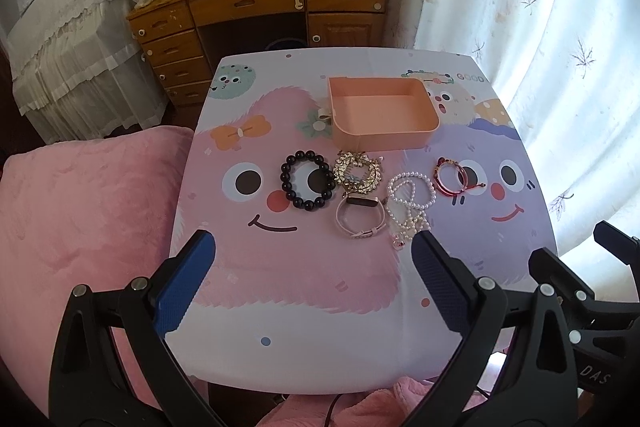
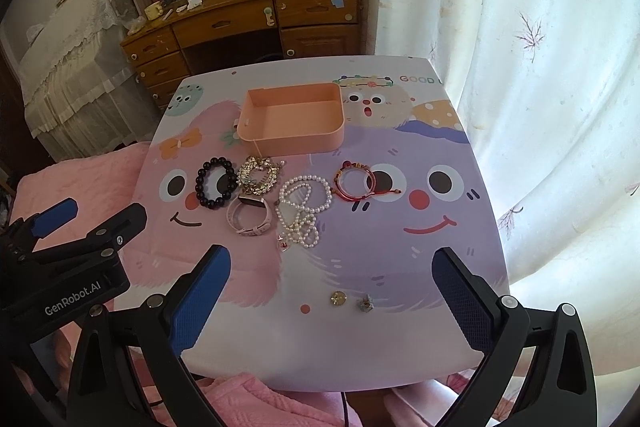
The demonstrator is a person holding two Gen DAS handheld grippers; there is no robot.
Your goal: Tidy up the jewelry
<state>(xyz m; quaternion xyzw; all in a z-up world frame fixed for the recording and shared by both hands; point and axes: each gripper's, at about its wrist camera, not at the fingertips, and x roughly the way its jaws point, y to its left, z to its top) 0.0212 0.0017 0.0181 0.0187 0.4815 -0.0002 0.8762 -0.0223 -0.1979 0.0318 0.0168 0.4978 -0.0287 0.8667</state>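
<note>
**Jewelry laid out before the tray, both grippers spread**

On the cartoon-print table [image 2: 460, 227], a peach tray [image 2: 292, 125] sits toward the far edge. Just in front of the tray lie a black bead bracelet [image 2: 215, 183], a gold leaf piece [image 2: 259, 175], a pink watch [image 2: 250, 213], pearl strands [image 2: 304, 205] and a red cord bracelet [image 2: 354, 181]. Well nearer than the tray rest two small trinkets [image 2: 352, 299]. The left gripper [image 1: 314, 263] and right gripper [image 2: 332, 279] both hover released, holding nothing.

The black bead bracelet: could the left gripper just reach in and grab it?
Probably yes. The left gripper is open and holds nothing, and only bare table lies between it and the black bead bracelet.
</note>
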